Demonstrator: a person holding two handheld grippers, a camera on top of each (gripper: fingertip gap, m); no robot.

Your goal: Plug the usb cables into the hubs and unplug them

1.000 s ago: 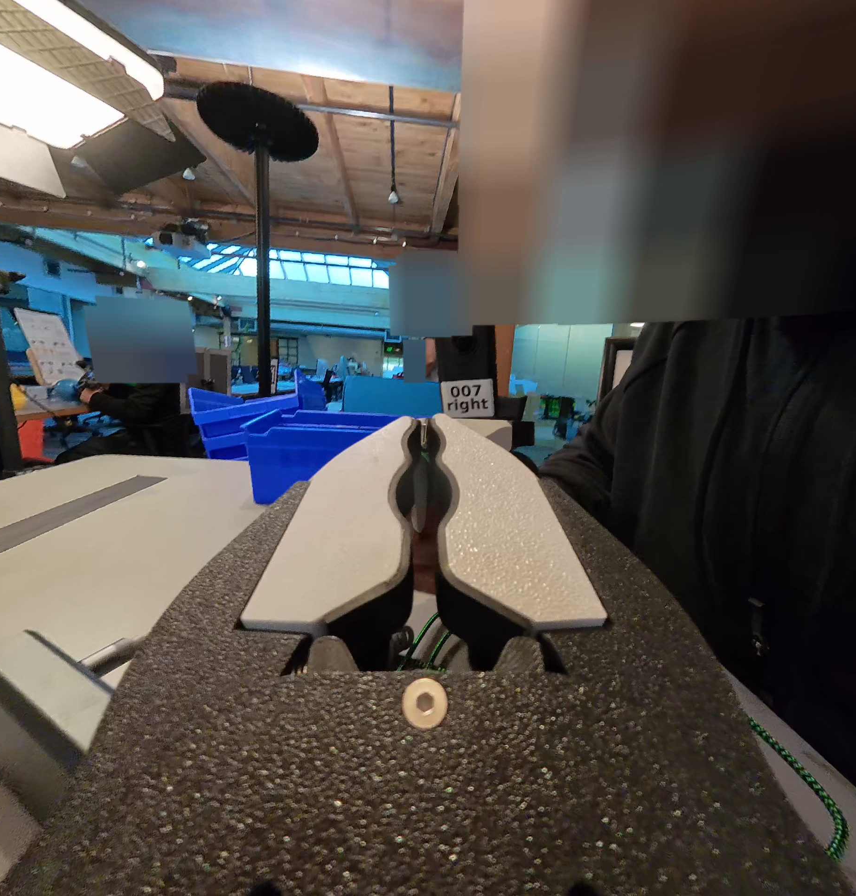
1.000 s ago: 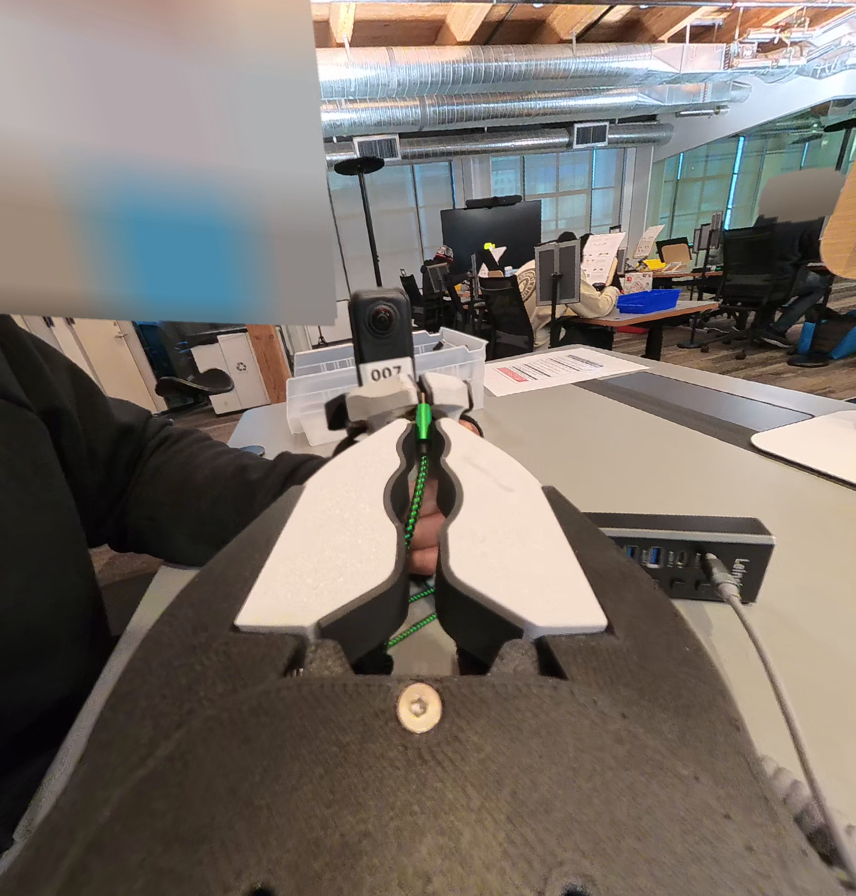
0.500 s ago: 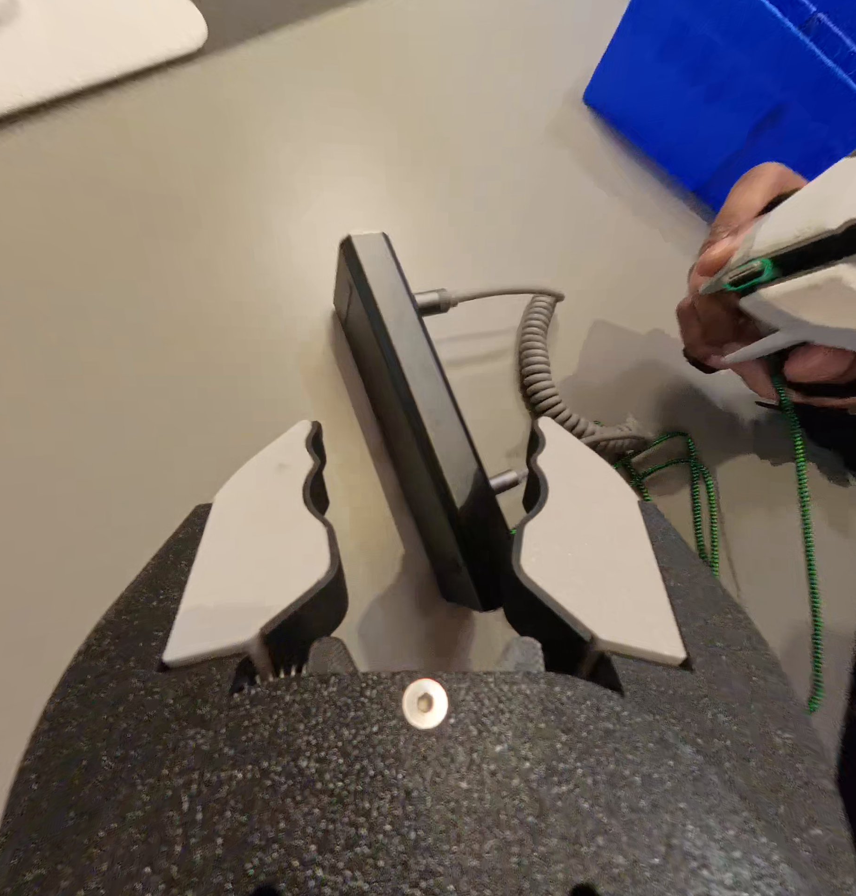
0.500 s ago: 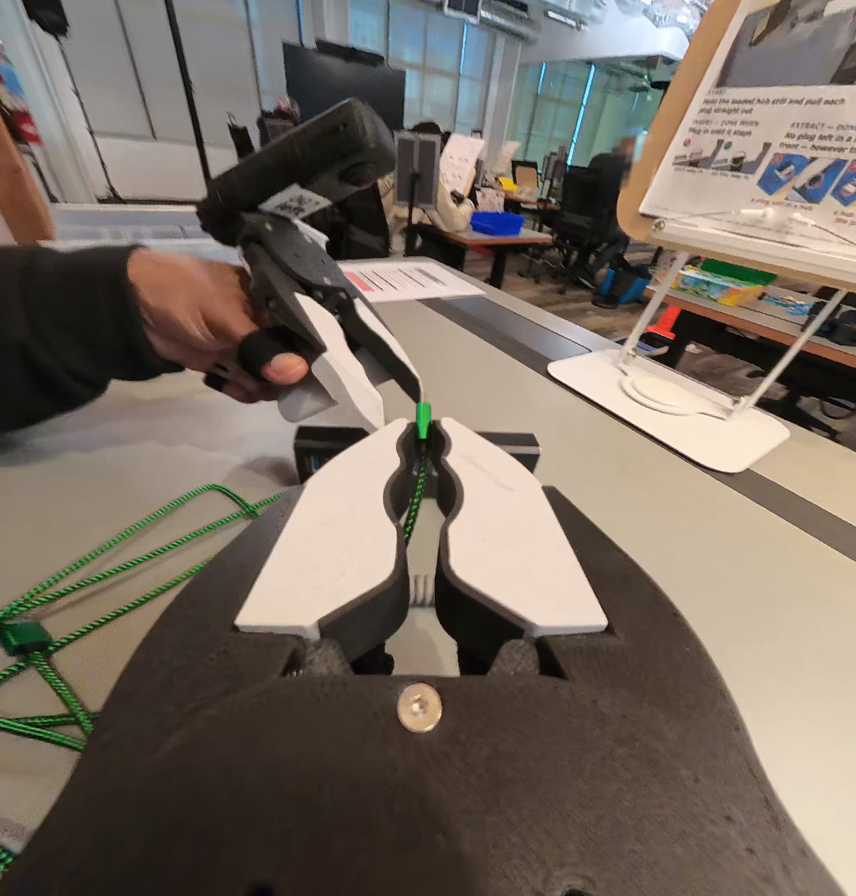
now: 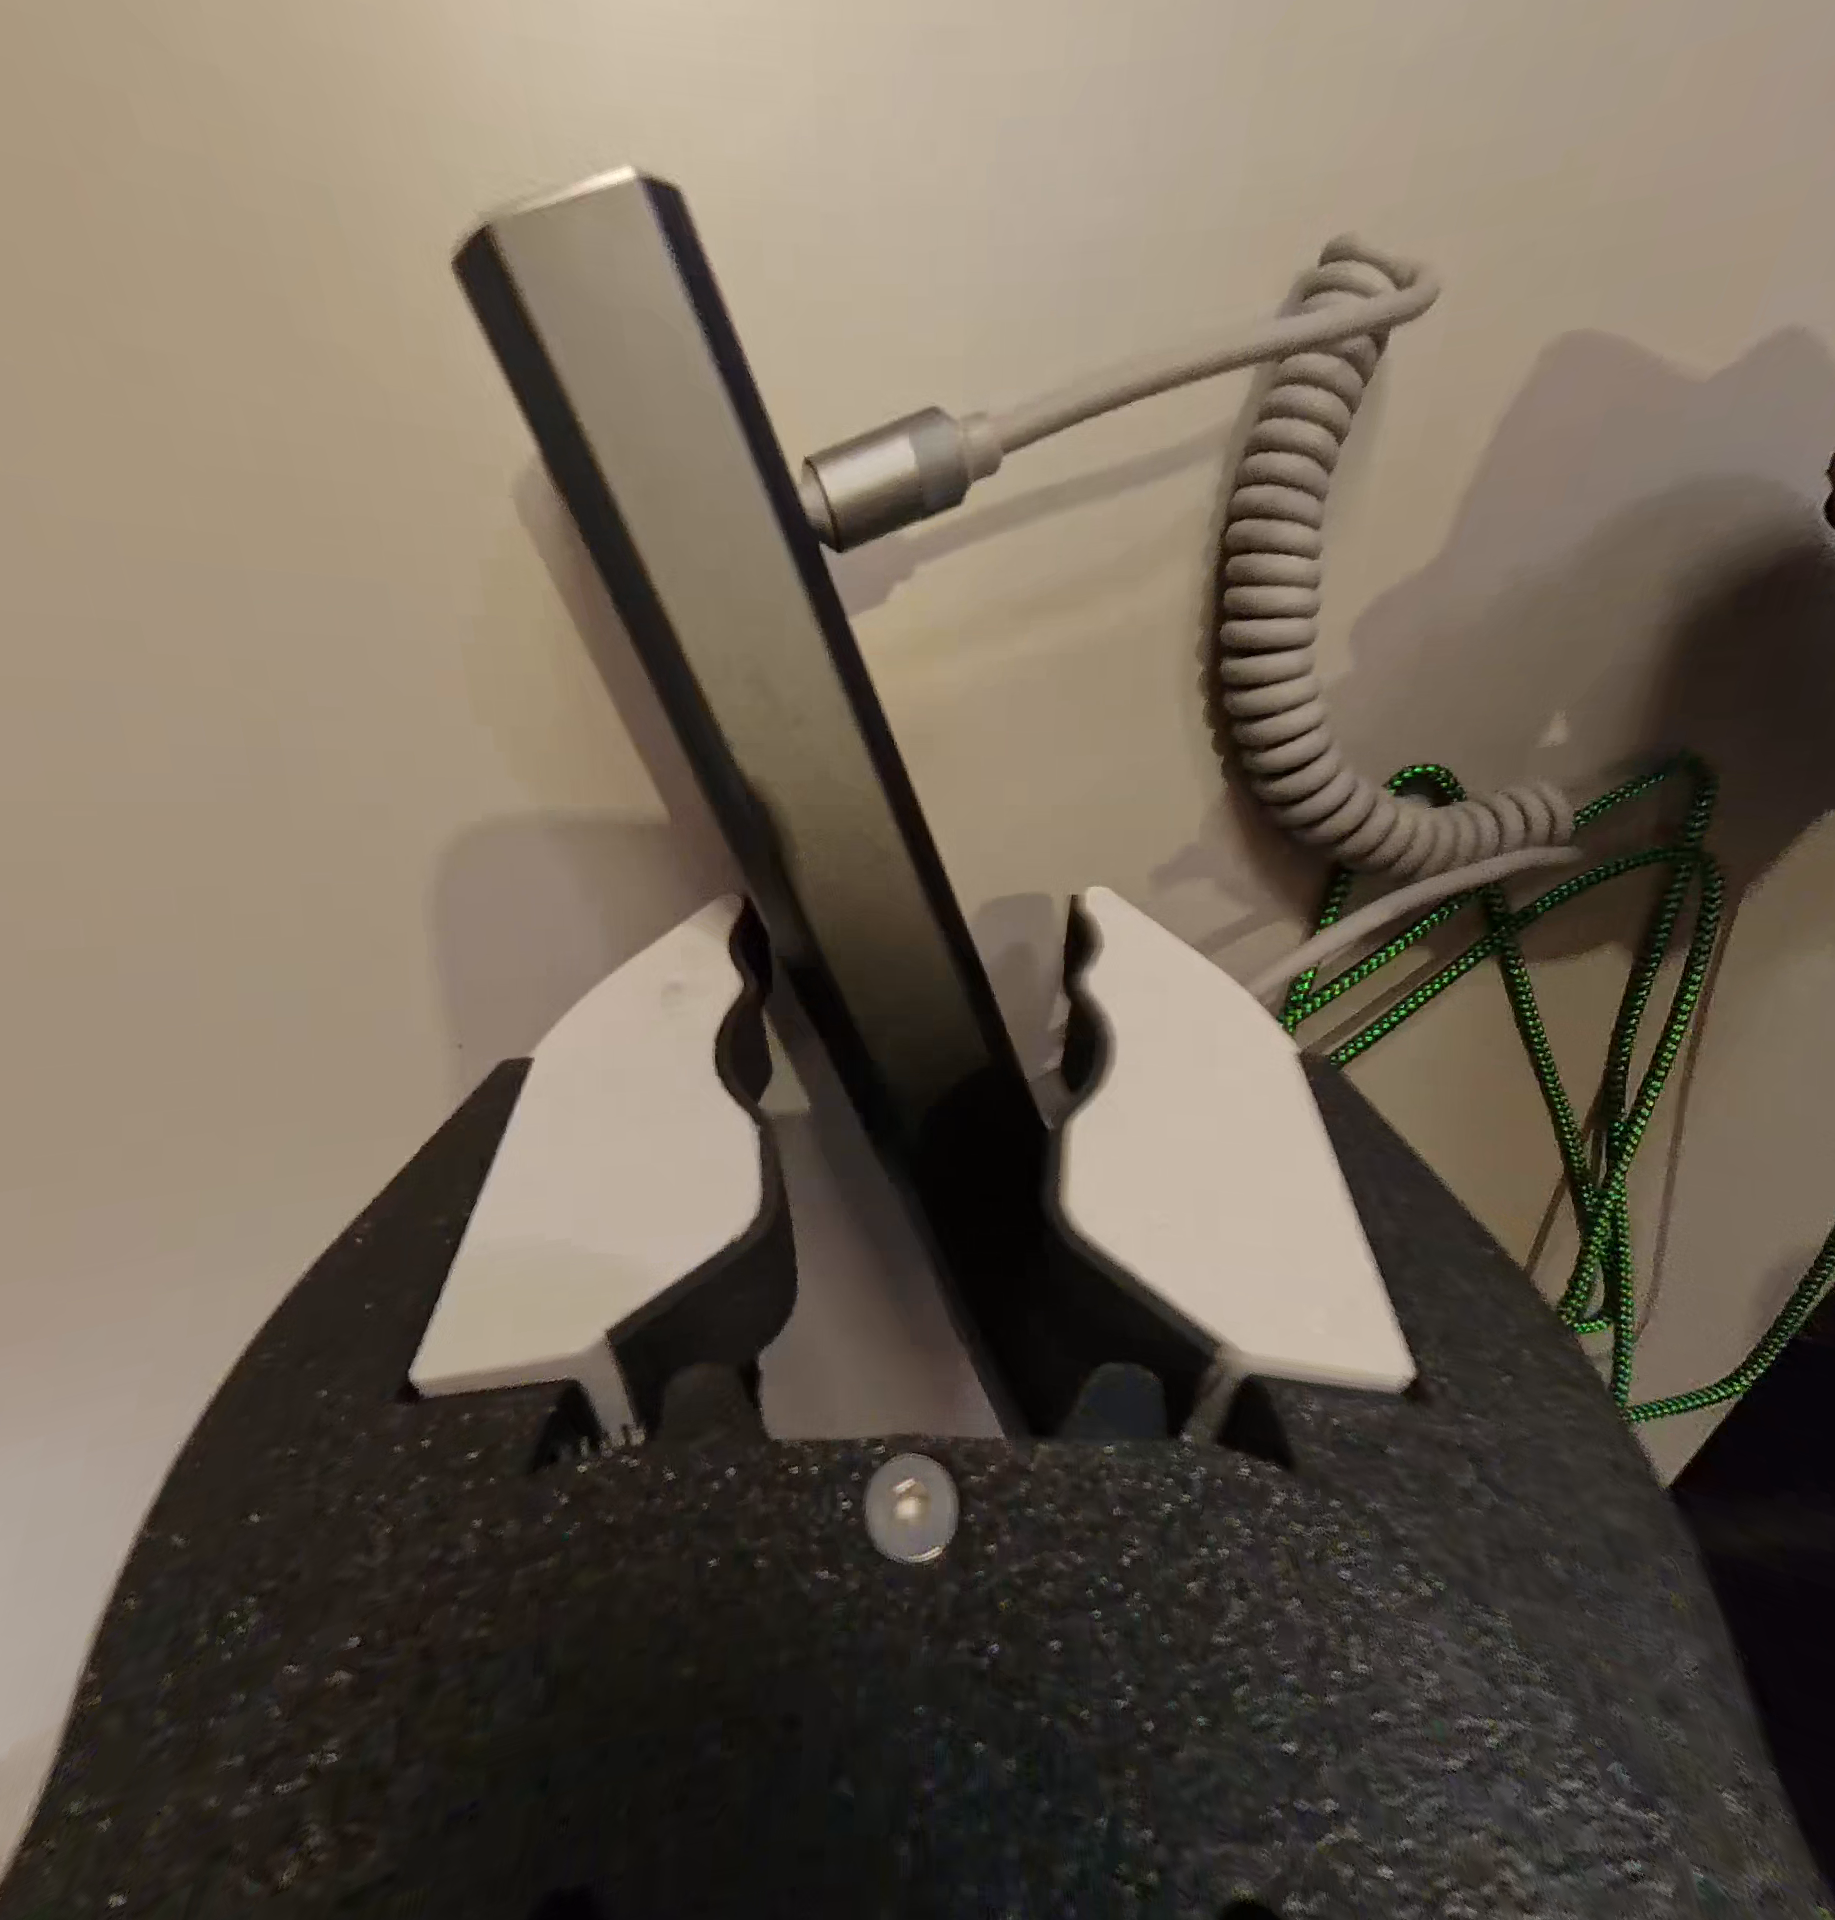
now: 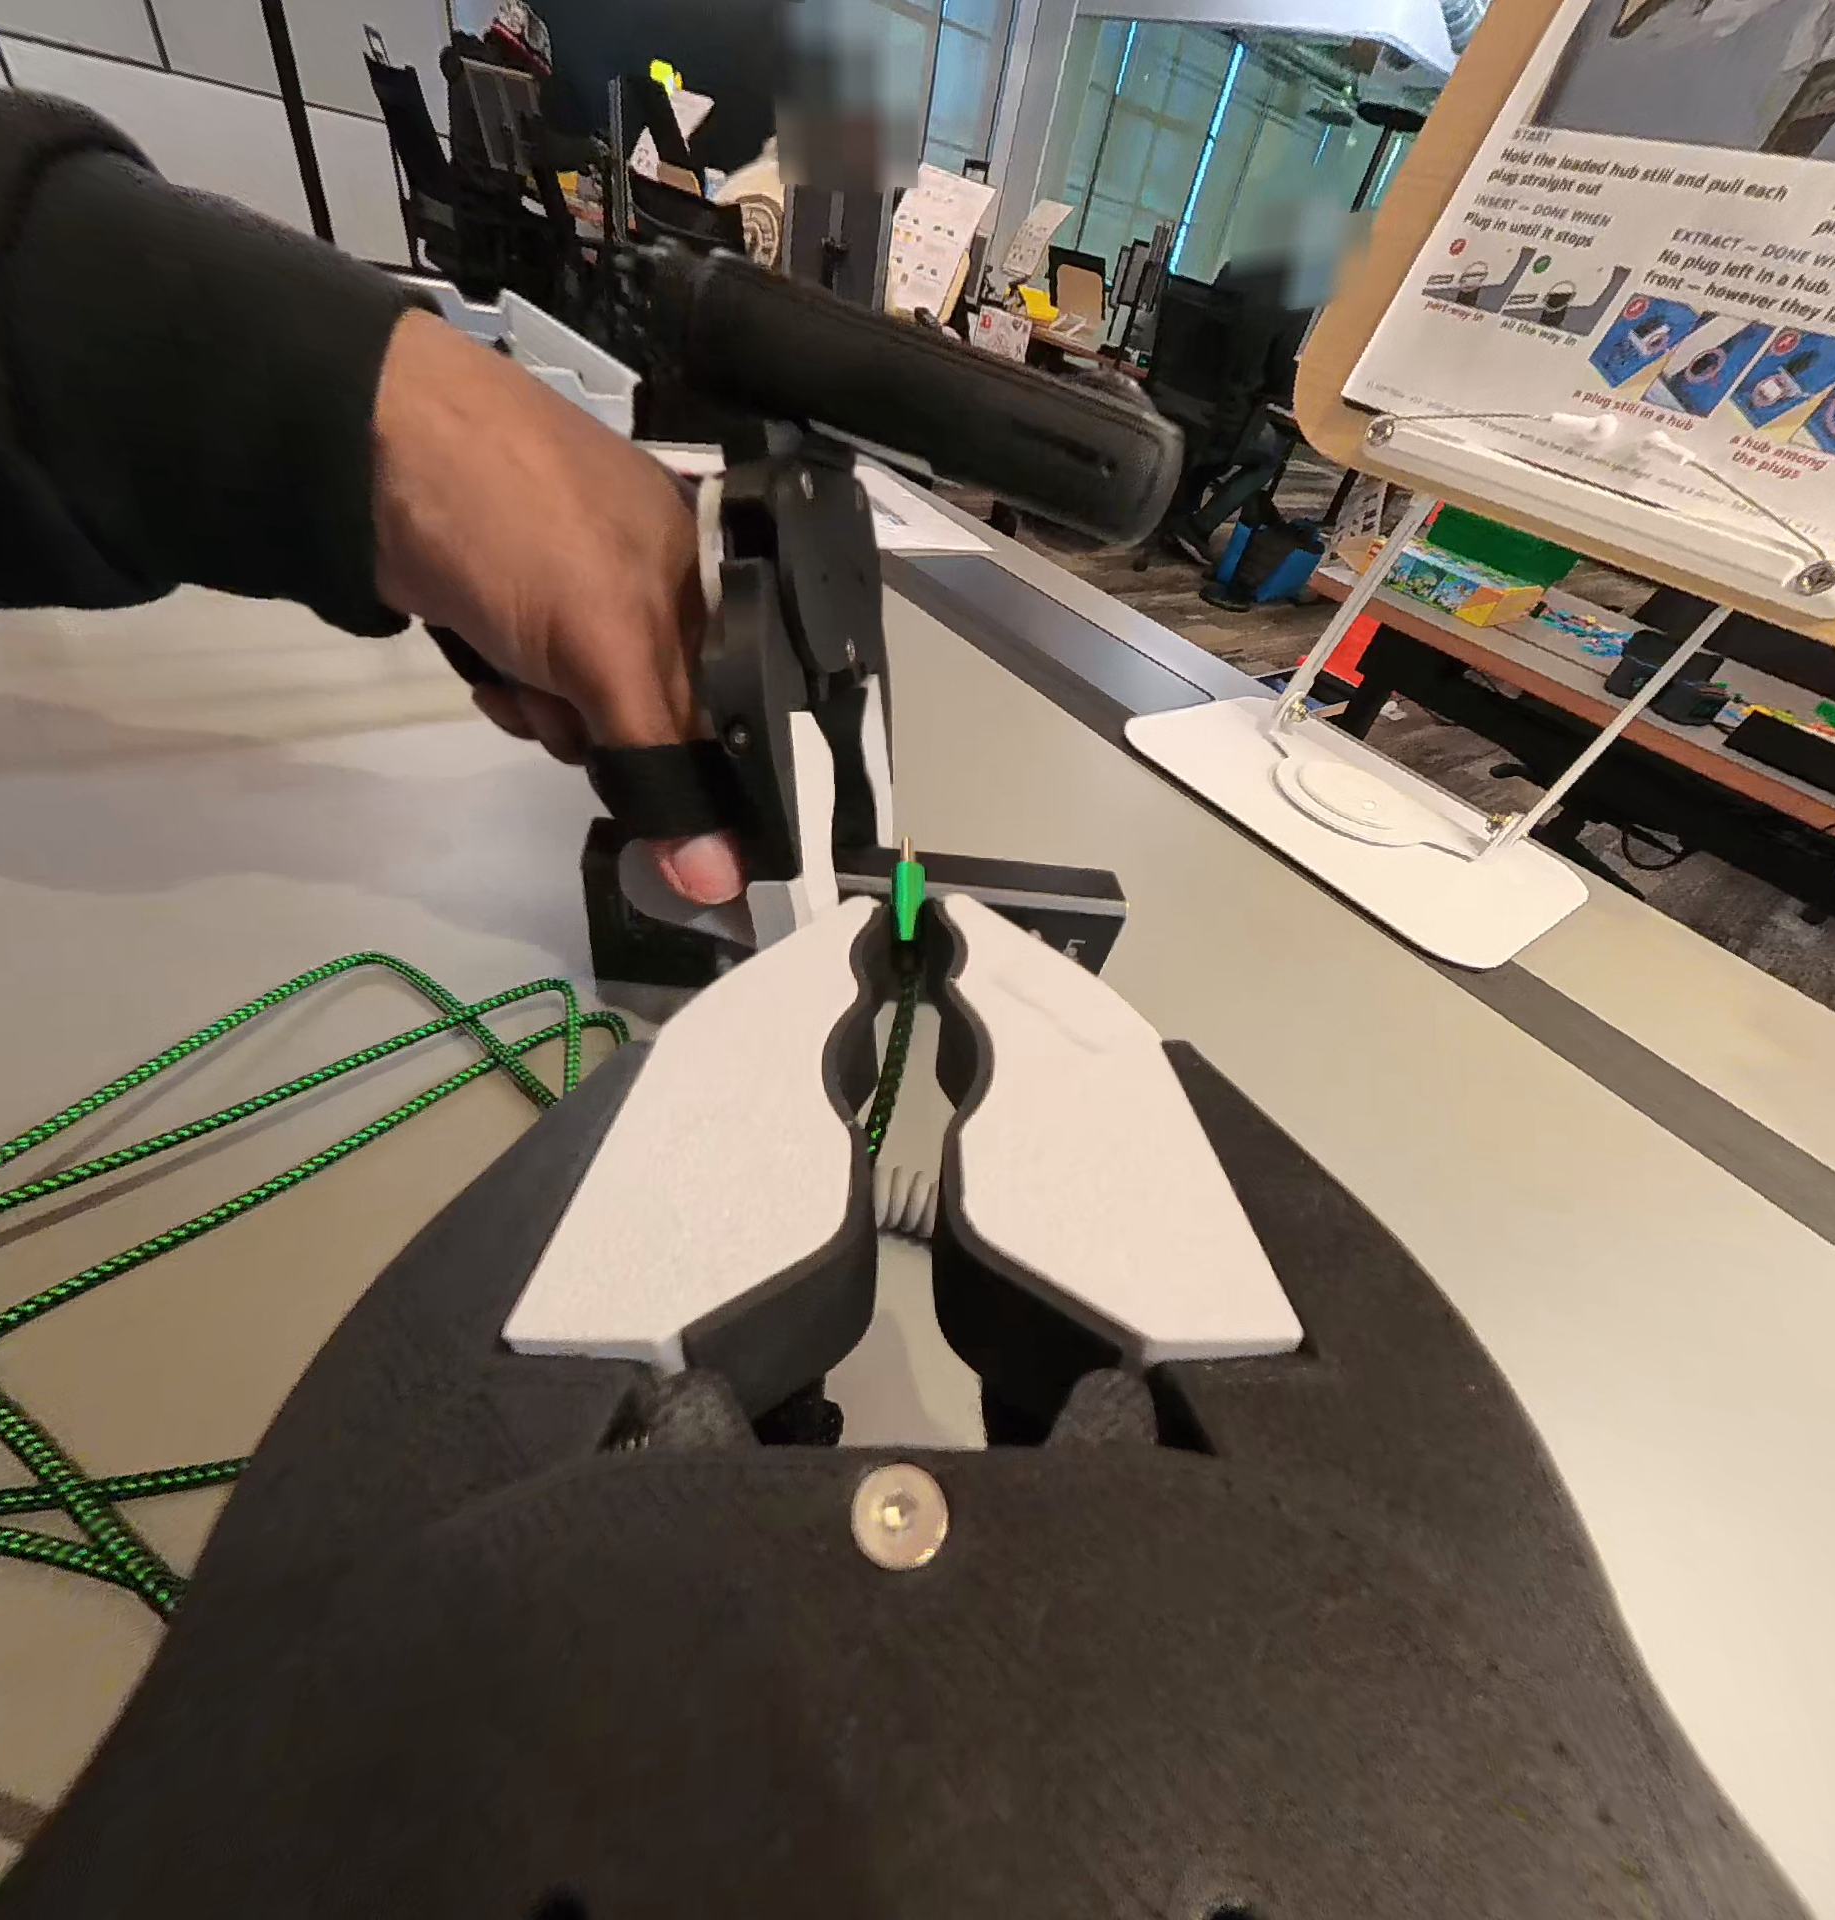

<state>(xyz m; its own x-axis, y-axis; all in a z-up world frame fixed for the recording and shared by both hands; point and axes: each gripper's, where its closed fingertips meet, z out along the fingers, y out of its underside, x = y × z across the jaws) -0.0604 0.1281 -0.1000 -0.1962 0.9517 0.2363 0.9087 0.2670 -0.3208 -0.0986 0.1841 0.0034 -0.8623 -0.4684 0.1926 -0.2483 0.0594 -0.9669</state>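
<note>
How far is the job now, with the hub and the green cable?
Done: grey coiled cable is plugged into the hub. In hand: left gripper straddles the hub, open; right gripper pinches the green plug near it. Left: inserting it, then unplugging.

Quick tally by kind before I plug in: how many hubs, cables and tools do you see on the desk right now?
Hubs: 1, the dark hub.
Cables: 2, the grey coiled cable already plugged into the hub, and the green braided cable.
Tools: 2, the left tool open around the hub, the right tool shut on the green plug.
Total: 5.
</note>
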